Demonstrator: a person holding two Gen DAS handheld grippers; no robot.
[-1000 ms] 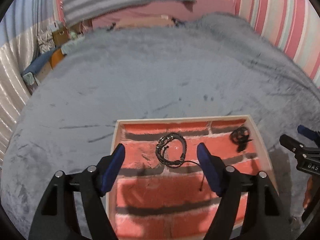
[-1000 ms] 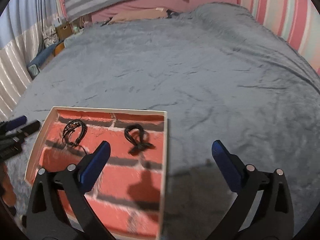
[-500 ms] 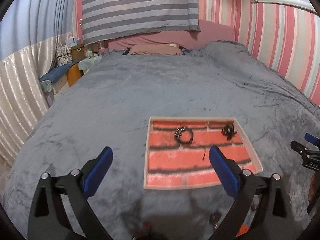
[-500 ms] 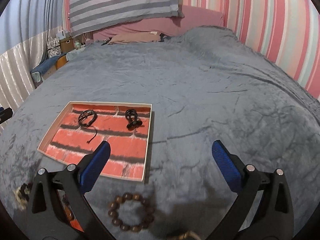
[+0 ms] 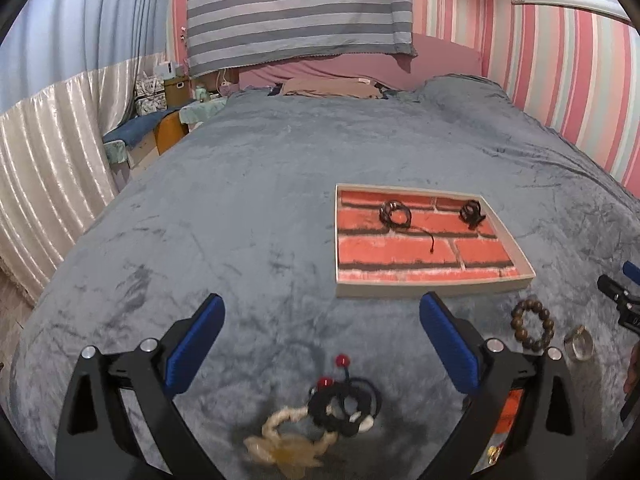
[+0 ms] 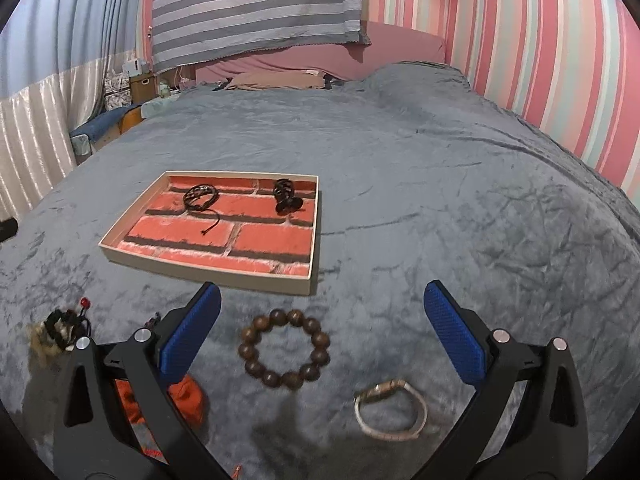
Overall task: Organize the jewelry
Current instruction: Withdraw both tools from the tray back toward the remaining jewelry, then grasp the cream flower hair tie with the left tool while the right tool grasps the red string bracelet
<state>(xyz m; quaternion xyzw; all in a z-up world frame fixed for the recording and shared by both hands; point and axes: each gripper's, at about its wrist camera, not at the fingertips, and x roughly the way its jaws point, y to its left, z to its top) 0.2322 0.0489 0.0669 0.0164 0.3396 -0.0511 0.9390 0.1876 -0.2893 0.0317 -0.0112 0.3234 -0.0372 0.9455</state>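
A wooden bead bracelet (image 6: 285, 354) lies flat on the grey blanket (image 6: 440, 208), a closed ring with no long axis to speak of, sitting on the near side of the brick-patterned tray (image 6: 308, 282) and directly ahead of the right gripper (image 6: 320, 334), framed between its two blue pads. Both of that gripper's fingers stand wide apart and hold nothing. A pale bangle (image 6: 390, 410) rests just beside the beads, closer to the right-hand pad.

Inside the tray, a black cord bracelet (image 6: 200, 197) and a second dark piece (image 6: 285, 196) already lie along the far edge, well apart from each other, with the near rows of the brick print bare.

The left gripper (image 5: 320, 338) has just been opening its jaws and now stands spread wide, with nothing between the pads. Just below it on the blanket sits a tangle: a black band with red beads (image 5: 344, 402) touching a cream-coloured piece (image 5: 286, 438), blurred in this view.

Judged from the layout, each hand has its own pickup: the beads fall to the right hand, the tangle to the left, and the tray lies beyond both.
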